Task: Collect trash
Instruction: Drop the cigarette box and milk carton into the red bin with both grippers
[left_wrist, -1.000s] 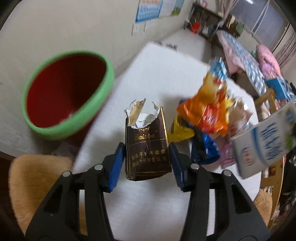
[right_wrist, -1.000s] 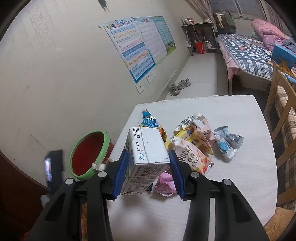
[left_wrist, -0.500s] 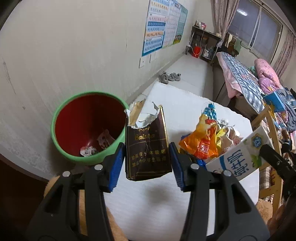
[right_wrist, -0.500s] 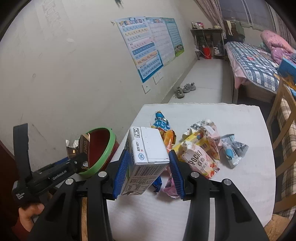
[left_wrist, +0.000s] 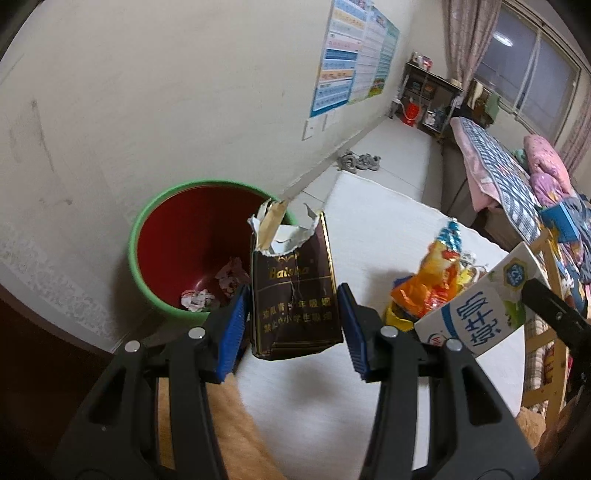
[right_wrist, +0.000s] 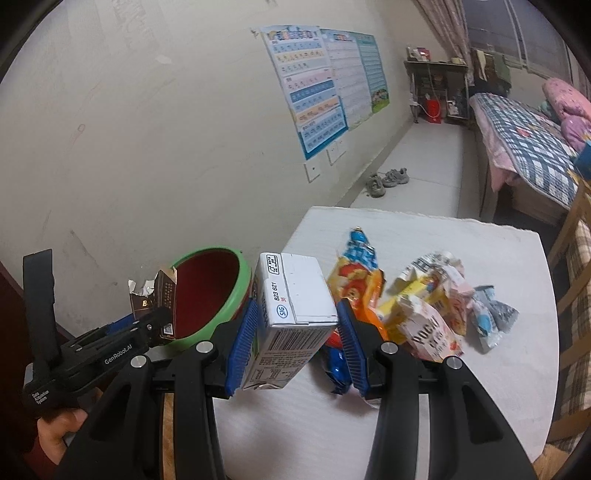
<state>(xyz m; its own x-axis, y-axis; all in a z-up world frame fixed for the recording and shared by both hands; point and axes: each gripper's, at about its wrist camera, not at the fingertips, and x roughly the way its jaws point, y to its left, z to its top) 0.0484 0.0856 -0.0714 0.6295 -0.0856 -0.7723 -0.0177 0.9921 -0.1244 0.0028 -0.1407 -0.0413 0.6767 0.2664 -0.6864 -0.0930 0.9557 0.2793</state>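
Note:
My left gripper is shut on a torn dark brown cigarette pack, held up beside the rim of a green bin with a red inside. That bin stands on the floor off the table's left edge and holds some crumpled scraps. My right gripper is shut on a white milk carton, lifted above the table. The carton also shows at the right of the left wrist view. A pile of snack wrappers lies on the white table.
A wall with posters runs along the left. A cushioned chair seat sits below my left gripper. Wooden chairs stand at the table's right side. A bed and shoes lie farther back.
My left gripper has risen and swung left with the cigarette pack, bringing the bin's inside into view. My right gripper has carried the carton left, closer to the bin.

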